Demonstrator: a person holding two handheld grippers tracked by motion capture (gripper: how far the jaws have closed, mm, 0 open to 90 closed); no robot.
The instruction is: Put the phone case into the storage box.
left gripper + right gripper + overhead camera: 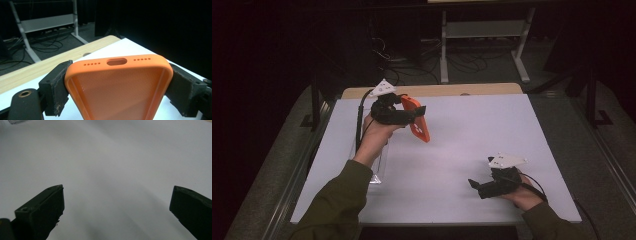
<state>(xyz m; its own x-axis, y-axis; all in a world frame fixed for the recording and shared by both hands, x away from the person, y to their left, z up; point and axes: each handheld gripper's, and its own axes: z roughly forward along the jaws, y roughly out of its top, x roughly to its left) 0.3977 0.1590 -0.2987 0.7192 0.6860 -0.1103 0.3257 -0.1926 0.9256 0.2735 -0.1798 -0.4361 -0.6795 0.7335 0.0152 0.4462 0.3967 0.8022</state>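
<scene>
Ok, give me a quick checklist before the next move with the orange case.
1. Grip: left gripper has its jaws on both long sides of the orange case. Ok.
2. Case off the table: it hangs above the surface in the high view. Ok.
3. Case empty: the inner lining shows, no phone inside. Ok.
4. Right gripper: jaws wide apart, nothing between them, low over the table. Ok.
5. Path between the grippers: bare table there. Ok.
6. Clear plastic piece beside the left forearm: what it is, cannot tell.
</scene>
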